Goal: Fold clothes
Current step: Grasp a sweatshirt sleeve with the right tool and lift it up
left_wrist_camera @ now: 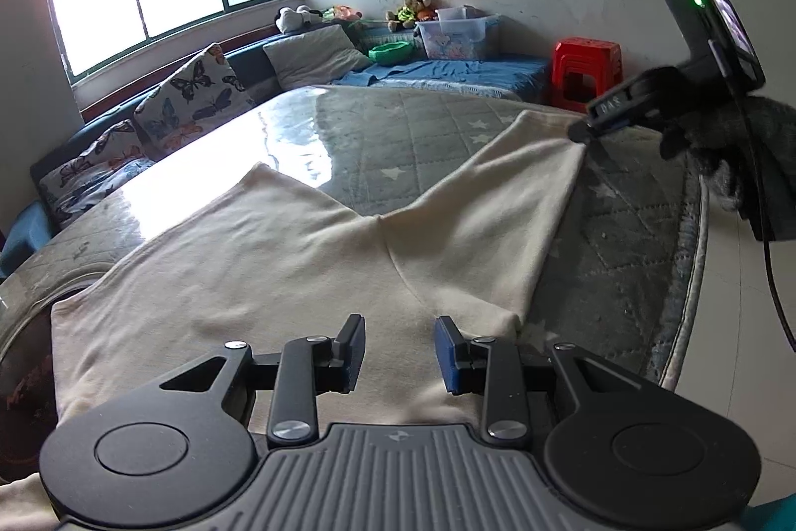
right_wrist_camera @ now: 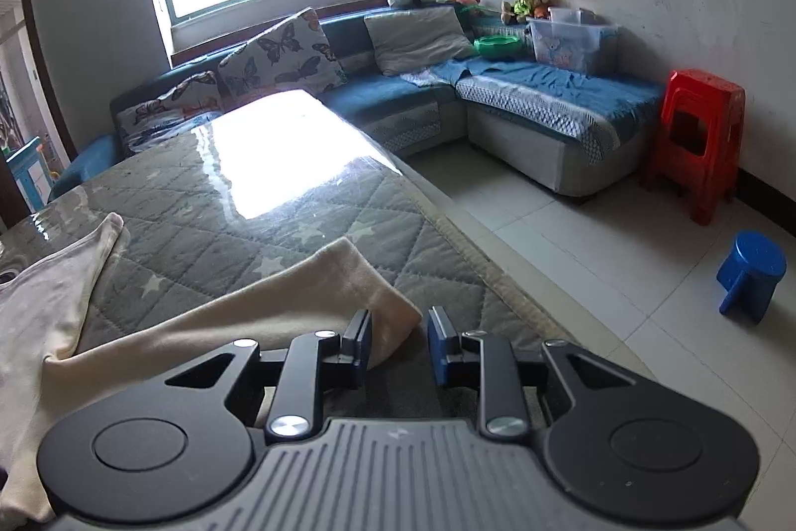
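On the quilted grey worktop (left_wrist_camera: 378, 143) a cream pair of trousers (left_wrist_camera: 278, 262) lies spread flat, both legs running to the far side. The left gripper (left_wrist_camera: 399, 352) hovers over the waist part, fingers partly open and empty. The right gripper (right_wrist_camera: 399, 344) sits at the right leg's cuff (right_wrist_camera: 383, 307); its fingers stand partly open, the cloth just beside the left pad, not pinched. On the far sofa (right_wrist_camera: 547, 93) a clear plastic bin (right_wrist_camera: 572, 43) holds a smaller tub.
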